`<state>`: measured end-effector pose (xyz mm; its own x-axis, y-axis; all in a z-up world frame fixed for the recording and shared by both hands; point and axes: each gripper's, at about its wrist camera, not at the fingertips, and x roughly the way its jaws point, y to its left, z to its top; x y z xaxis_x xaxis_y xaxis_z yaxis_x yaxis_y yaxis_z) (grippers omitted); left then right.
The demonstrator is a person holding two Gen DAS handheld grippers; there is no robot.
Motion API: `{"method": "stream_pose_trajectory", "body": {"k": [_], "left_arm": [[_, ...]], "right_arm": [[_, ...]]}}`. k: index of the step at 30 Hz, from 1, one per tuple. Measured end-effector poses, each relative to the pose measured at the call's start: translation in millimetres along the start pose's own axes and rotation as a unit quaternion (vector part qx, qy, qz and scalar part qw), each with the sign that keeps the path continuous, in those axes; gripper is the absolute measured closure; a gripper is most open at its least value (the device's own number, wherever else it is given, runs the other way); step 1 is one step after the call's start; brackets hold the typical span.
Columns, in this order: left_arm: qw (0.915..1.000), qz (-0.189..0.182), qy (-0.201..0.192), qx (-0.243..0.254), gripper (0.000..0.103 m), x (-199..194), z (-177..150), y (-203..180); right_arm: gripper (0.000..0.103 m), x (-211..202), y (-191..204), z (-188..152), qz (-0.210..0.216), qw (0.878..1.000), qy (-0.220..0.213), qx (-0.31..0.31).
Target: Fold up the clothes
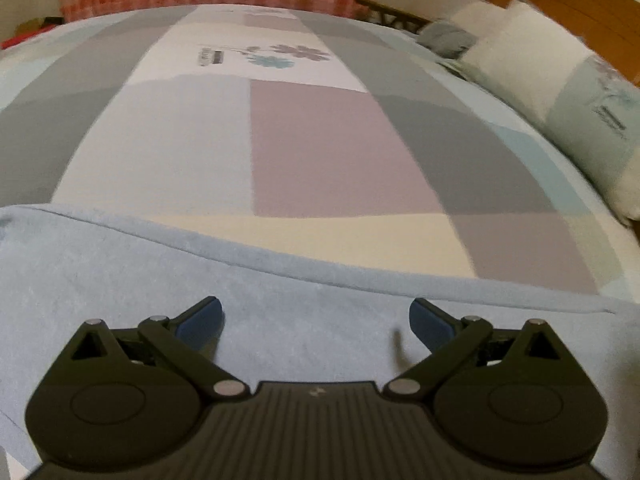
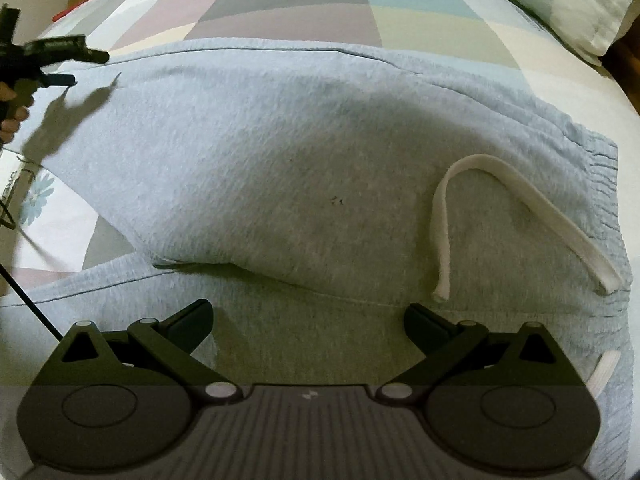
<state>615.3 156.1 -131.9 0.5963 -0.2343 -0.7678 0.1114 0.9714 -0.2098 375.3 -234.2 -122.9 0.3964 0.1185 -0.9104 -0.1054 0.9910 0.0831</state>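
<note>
Grey trousers [image 2: 280, 168] spread flat on the bed [image 1: 312, 148]; both grippers agape, holding nothing.
Risk: loose drawstring [image 2: 516, 208] may snag the right gripper [image 2: 308, 322]; left gripper [image 1: 316, 320] might pinch only one layer.

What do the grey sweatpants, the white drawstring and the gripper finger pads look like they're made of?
Grey sweatpants: soft knit fleece, probably cotton blend; matte, fuzzy heathered surface and a gathered waistband.
White drawstring: flat woven cord, likely cotton; matte, with a slightly frayed end.
Left gripper pads: blue, smooth and dull, possibly rubber or foam, on black plastic arms.
</note>
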Motion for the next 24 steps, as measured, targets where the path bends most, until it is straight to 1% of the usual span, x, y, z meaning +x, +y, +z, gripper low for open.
{"method": "stream_pose_trajectory", "body": {"k": [1, 4, 7, 9, 12, 16, 21, 24], "left_arm": [[0.9999, -0.011, 0.007, 0.01, 0.003, -0.9, -3.6, -2.6], [0.9992, 0.001, 0.022, 0.032, 0.003, 2.4, -11.9, 0.4], [0.9981, 0.052, 0.018, 0.029, 0.003, 0.8, -14.3, 21.6], [0.9953, 0.092, 0.011, 0.028, 0.003, -2.8, -12.2, 37.7], [0.993, 0.117, 0.01, 0.013, 0.003, -9.3, -7.7, 53.9], [0.9913, 0.112, 0.023, 0.066, 0.003, -17.2, -14.7, 50.6], [0.9937, 0.109, 0.02, 0.021, 0.004, -35.8, -24.2, 74.2], [0.9941, 0.107, 0.017, -0.007, 0.003, -47.0, -30.0, 88.6]], "right_arm": [[0.0, 0.6, 0.9, -0.1, -0.002, 1.0, 0.002, -0.002], [0.0, 2.8, 3.2, 0.8, -0.005, 1.0, 0.007, -0.008], [0.0, 4.1, 5.6, 0.7, -0.008, 1.0, 0.01, -0.015], [0.0, 5.2, 9.1, -0.6, -0.014, 0.999, 0.01, -0.026], [0.0, 6.2, 15.1, -3.6, -0.025, 0.999, 0.008, -0.04], [0.0, 8.3, 16.5, -4.1, -0.03, 0.999, 0.009, -0.04], [0.0, 9.8, 19.2, -5.3, -0.038, 0.998, 0.008, -0.043], [0.0, 10.0, 19.6, -7.0, -0.041, 0.998, 0.005, -0.045]]}}
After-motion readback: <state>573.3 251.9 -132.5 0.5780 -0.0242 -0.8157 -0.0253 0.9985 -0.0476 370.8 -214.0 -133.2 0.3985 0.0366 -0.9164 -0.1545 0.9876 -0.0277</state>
